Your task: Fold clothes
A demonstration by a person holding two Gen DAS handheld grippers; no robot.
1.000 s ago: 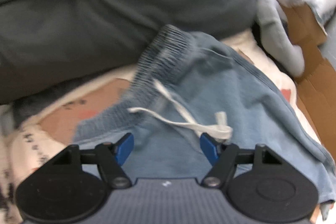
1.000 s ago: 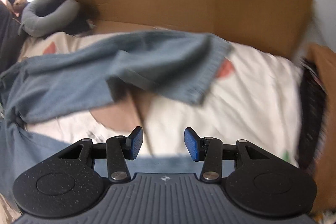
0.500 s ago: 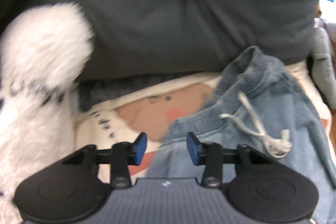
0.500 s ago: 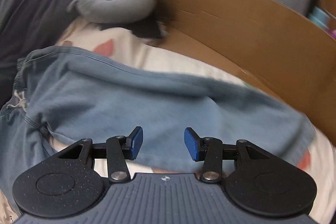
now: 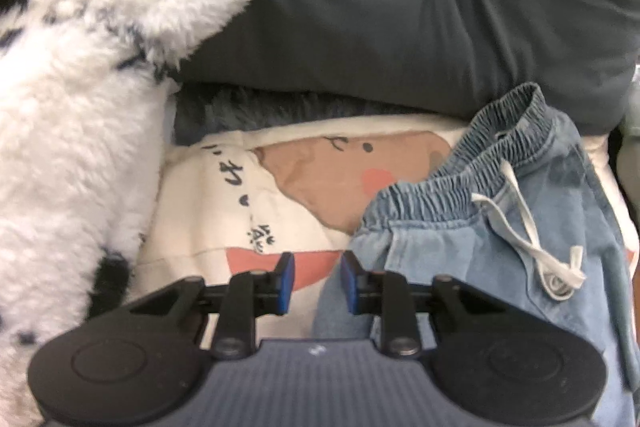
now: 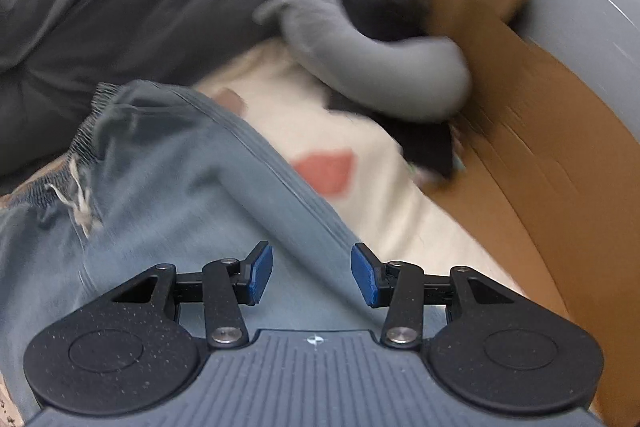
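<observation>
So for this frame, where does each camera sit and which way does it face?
Left wrist: on the left gripper, angled down at the pants' waistband, the printed sheet and a fluffy white plush; jaws narrowly apart, having just been closing, nothing visibly gripped.
Right wrist: on the right gripper, angled down over the pants toward a grey neck pillow and cardboard; jaws open.
Shared: pants, drawstring, sheet, dark bedding.

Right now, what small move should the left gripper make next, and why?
Probably shift the left gripper right onto the pants waistband corner. Its jaws have been closing with a gap left, only an edge of denim between them, mostly over the sheet.
</observation>
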